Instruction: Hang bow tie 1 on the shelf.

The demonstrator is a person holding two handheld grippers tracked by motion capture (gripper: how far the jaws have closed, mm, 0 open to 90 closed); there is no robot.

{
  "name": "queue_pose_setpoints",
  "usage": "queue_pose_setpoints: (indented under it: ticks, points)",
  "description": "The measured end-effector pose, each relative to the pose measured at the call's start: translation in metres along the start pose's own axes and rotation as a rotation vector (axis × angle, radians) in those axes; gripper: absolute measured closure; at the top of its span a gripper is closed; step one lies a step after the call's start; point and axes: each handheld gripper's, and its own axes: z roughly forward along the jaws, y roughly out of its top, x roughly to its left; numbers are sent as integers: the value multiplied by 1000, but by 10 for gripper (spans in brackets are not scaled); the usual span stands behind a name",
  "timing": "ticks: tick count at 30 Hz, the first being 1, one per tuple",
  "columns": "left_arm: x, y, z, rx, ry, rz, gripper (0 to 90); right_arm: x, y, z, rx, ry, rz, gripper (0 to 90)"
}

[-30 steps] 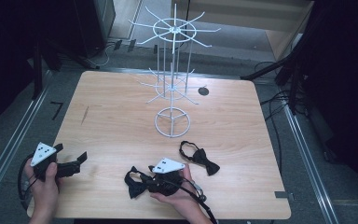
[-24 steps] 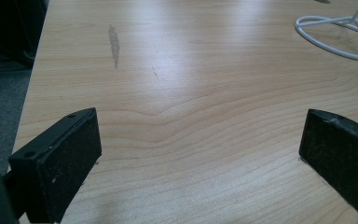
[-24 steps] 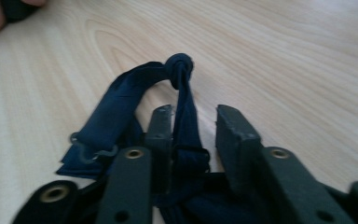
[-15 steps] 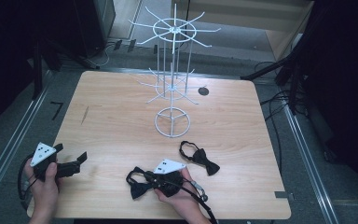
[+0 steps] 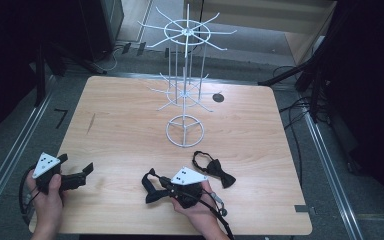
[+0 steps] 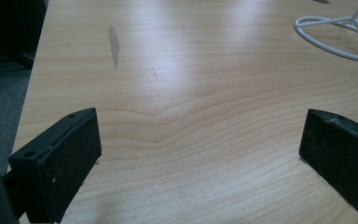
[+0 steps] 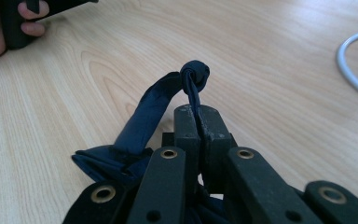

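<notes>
Left hand-held gripper (image 5: 77, 176) rests low over the near-left corner of the counter (image 5: 130, 130), its jaws spread wide with nothing but bare wood between them; in the left gripper view the two black pads (image 6: 70, 158) stand far apart. It sits as it did a second ago, waiting.

Moving right, the change is at the right hand-held gripper (image 5: 161, 189). Its jaws have just been closing, and they are now pressed together on a bow tie (image 5: 152, 186) near the counter's front edge. In the right gripper view the dark fabric runs up between the shut jaws to the tie's knot (image 7: 195, 73), with one wing bunched on the wood to the left. A second ago the jaws were still apart around it. So the pick-up looks made, and I judge the next move to be a lift toward the white wire stand (image 5: 185, 90) in the middle of the counter, probably to hang the tie on one of its arms.

Further right, a second bow tie (image 5: 215, 167) lies flat, just beside the right hand and untouched.
</notes>
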Motion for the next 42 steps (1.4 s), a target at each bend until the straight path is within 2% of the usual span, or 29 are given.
queue_pose_setpoints:
  ticks: [8,16,24,25,27,34,40,42]
  points:
    - [0,0,0,-4,-1,2,0,-2,5,-7,-37,-16,-2,886]
    - [0,0,0,-4,-2,4,0,-1,13,-15,-71,-44,-45,887]
    - [-1,0,0,-5,-2,8,0,-8,18,-23,-102,-72,-38,887]
    - [-1,0,0,-8,-2,9,0,-7,20,-25,-102,-94,-68,887]
    - [-1,0,0,-7,-2,11,0,-6,23,-28,-111,-98,-79,888]
    - [-1,-1,-1,-11,-3,14,0,-9,30,-33,-135,-108,-76,888]
    - [-1,0,-1,-10,-8,13,0,-14,37,-38,-162,-142,-70,888]
    - [-1,-1,-1,-11,-8,12,0,-15,41,-39,-172,-148,-81,888]
